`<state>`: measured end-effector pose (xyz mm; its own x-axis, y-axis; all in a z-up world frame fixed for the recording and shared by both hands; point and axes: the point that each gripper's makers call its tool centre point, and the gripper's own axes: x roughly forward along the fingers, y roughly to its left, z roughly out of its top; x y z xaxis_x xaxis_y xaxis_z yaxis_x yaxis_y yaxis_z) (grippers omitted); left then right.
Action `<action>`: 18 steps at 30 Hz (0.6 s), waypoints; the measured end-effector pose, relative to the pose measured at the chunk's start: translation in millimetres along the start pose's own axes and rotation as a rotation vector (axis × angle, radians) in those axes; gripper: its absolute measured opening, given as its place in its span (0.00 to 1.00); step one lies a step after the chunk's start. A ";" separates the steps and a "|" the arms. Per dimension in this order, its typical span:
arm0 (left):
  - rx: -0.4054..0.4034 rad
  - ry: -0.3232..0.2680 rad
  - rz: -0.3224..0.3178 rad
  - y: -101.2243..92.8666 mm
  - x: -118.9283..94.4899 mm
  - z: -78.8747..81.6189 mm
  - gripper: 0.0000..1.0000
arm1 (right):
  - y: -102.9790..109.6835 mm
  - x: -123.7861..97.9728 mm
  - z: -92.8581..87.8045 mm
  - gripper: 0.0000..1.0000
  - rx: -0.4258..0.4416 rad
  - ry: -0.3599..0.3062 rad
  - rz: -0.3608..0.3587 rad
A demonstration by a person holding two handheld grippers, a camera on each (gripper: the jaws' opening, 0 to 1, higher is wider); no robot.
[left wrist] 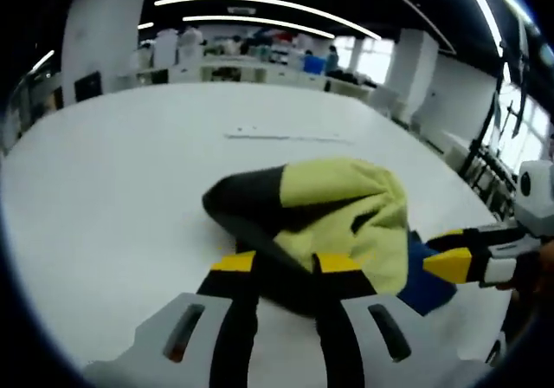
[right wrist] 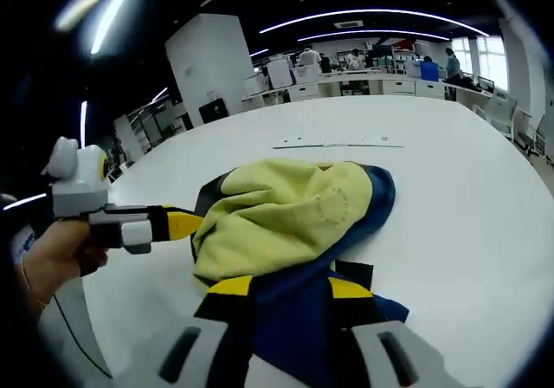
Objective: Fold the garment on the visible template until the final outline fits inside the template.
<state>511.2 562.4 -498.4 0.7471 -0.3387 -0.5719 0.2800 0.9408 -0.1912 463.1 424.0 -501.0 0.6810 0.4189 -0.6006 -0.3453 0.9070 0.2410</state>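
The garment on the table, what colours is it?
Yellow, blue and black garment, clearest in the right gripper view.

Right tongs (right wrist: 290,288) grip the crumpled garment (right wrist: 286,210) (yellow, blue, black) on the white table (right wrist: 467,197); left tongs (right wrist: 177,223) touch it

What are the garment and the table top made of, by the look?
Garment: soft knit or fleece-like fabric in yellow, blue and black panels, matte; it slumps in rounded folds and the yellow face looks slightly napped. Exact fibre unclear. Table: smooth white hard surface, probably laminate or painted board; flat, even, faint sheen, no grain visible.
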 end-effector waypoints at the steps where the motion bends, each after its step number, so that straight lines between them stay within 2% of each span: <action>1: -0.010 0.005 -0.002 -0.4 0.7 -1.7 0.15 | 1.7 0.6 -0.9 0.23 0.004 -0.006 0.001; 6: -0.040 0.029 -0.009 -1.9 3.8 -11.2 0.07 | 8.5 6.7 -6.0 0.18 0.041 -0.010 0.003; 8: -0.051 0.049 -0.014 -2.1 4.6 -16.2 0.01 | 10.9 8.6 -6.1 0.12 0.043 -0.026 0.005; 9: -0.085 0.064 -0.013 -2.2 4.3 -19.9 0.00 | 10.9 9.4 -5.7 0.07 0.040 -0.035 0.002; 11: -0.119 0.034 -0.028 -2.8 4.5 -16.8 0.00 | 10.4 13.0 -6.2 0.00 0.024 -0.054 0.001; 13: -0.142 0.040 -0.026 -1.1 3.7 -18.9 0.00 | 10.5 16.3 -16.9 0.00 0.066 -0.006 0.008; 18: -0.109 0.040 -0.016 1.9 -1.6 -19.4 0.00 | 9.5 15.7 -15.4 0.00 0.051 -0.033 0.010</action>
<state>498.9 565.1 -513.3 0.7175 -0.3550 -0.5993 0.2233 0.9322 -0.2849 460.6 438.5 -519.8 0.6989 0.4282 -0.5730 -0.3192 0.9035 0.2858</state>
